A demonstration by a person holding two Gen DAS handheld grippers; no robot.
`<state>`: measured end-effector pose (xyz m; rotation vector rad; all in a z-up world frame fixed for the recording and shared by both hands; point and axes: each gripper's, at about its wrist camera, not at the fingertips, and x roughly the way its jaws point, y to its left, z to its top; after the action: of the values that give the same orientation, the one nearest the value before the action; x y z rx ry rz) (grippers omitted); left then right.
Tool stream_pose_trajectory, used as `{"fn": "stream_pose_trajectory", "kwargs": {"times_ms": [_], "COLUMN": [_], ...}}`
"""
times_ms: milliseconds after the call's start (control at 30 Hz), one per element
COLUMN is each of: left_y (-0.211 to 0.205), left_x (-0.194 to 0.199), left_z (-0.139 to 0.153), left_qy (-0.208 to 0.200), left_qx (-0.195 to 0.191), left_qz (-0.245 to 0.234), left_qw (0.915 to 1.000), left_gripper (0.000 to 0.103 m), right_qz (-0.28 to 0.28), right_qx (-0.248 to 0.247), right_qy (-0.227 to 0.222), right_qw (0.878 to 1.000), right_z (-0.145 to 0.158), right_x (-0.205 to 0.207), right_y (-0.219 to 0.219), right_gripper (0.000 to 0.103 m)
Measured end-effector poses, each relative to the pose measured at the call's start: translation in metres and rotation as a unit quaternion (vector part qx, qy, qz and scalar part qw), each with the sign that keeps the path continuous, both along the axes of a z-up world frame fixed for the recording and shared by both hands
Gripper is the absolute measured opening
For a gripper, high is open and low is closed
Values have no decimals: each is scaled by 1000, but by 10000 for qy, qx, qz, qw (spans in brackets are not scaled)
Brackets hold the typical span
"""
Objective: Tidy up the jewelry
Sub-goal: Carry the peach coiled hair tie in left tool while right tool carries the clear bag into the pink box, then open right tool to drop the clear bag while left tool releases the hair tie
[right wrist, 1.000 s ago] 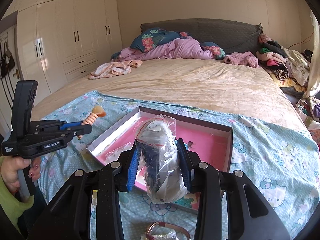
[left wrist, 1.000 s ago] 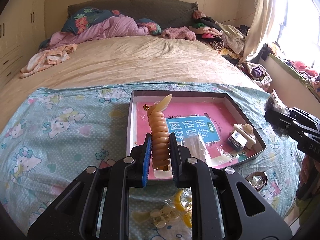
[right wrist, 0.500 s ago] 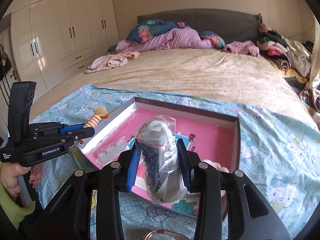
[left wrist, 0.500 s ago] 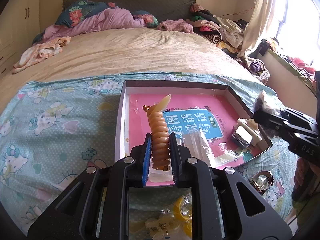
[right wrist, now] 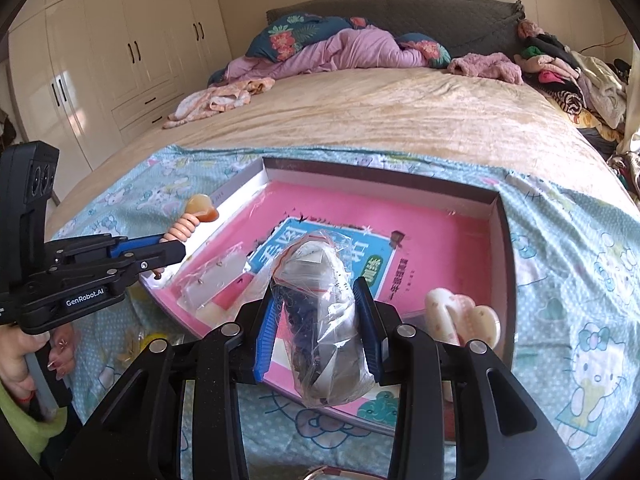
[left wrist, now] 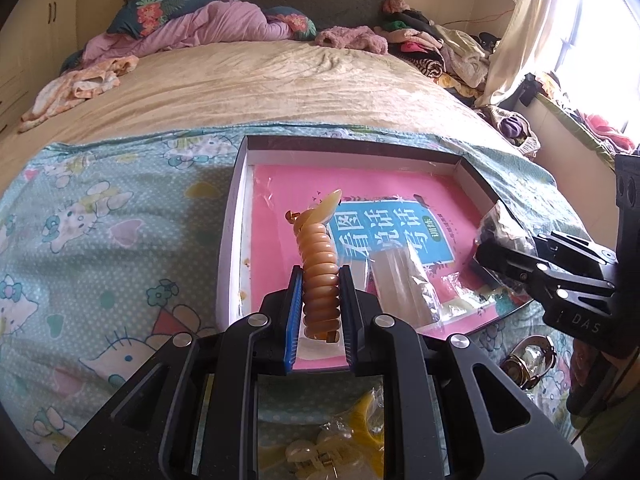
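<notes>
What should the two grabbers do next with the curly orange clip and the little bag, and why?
Probably lower both a bit more and let go: the left gripper pinches the spiral hair clip, the right gripper the plastic bag, both above the box.

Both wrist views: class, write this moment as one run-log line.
left tool: shut on spiral hair clip | right tool: shut on plastic bag | both above: pink-lined box | placed: neither

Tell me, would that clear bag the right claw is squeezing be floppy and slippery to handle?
Probably floppy: the plastic bag bulges and sags below the right gripper, its film creased. Likely a bit slippery, since the film looks glossy. It seems light for its size, holding small dark and pale pieces, though what they are is unclear.
</notes>
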<state>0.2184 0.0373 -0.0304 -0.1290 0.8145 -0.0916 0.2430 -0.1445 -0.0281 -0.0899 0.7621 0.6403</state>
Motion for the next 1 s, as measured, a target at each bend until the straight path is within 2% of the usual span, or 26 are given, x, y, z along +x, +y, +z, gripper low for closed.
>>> {"fn": "stream_pose_trajectory", "kwargs": {"times_ms": [333,567,733,900,967,1000], "left_y": [3,4,3,3,3,4], "left_x": [3,3,3,3,2,2], "left_z": [-11,-13,-13,-13,-13,-13], "left_qy": [144,158,175,210,230,234], "left_qx": [-74,-89,-82,-71,-85,-101], "left_qz": [8,17,21,66,96,102], "left_qw": [9999,9998,9998,9997,9997,9996], "left_gripper": [11,11,11,11,13,19], "right_qz": [23,-55,-63,-129,-175,-195], "right_qx": [-243,-162,-50,59,132,162], "right_qy": [188,272,139,-30,-47,-63], "right_qw": [9995,9995,9999,9999,9997,9997], "right_z": [-19,-21,-11,3,7,10], "right_x": [2,4,-4,-14,-18,-20], "right_y": [16,13,8,-1,-6,-9], "right_gripper": [35,37,54,66,71,74]}}
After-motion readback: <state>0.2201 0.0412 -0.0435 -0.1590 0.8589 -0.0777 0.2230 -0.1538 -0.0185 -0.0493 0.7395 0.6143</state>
